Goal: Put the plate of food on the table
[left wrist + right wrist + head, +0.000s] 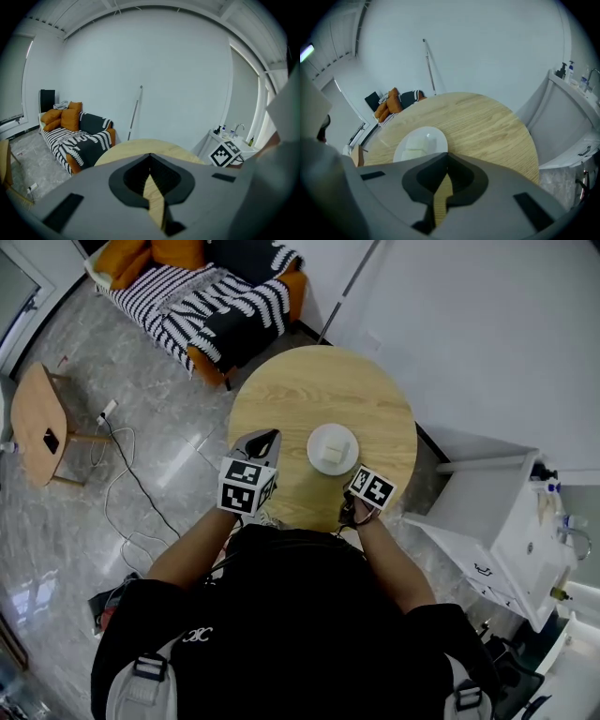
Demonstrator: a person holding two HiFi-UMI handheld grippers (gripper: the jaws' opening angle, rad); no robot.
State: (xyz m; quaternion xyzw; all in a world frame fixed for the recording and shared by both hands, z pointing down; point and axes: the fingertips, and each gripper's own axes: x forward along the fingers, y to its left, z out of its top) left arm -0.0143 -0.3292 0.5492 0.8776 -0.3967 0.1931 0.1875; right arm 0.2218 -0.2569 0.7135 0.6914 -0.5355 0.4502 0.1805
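**Plate on the bench, both grippers clenched and empty**

The head view gives the whole layout. The white plate (pixel 332 448) sits flat near the middle of the round wooden bench (pixel 319 381), a touch toward 4 o'clock of centre, with pale blocks of food (pixel 337 450) on it. The left hand-held gripper (pixel 267 435) hangs over the bench's 8 o'clock edge, near the plate but apart from it. The marker cube (pixel 372 488) of the other gripper is at the 5 o'clock edge.

The right gripper view looks straight along the right hand-held gripper (pixel 446 161). Its jaws are pressed together at the tips with nothing between them, and the plate lies just beyond, at 10 o'clock of the tips and not touched.

The left gripper view misses the plate altogether. It shows that gripper's jaws closed tip to tip on nothing. It also takes in the striped sofa (pixel 79 138) at 9 o'clock, a thin pole (pixel 135 112) leaning on the wall at 12, and bottles by a tap on a white cabinet (pixel 234 136) at 3 o'clock.

Only the head view shows the small wooden stool (pixel 42 423) and the cable (pixel 131 474) on the floor, at 9 o'clock of the bench.

The only print is the black-and-white squares on the cubes, plus a small mark on the person's black shirt (pixel 197 636) that is too small to read.
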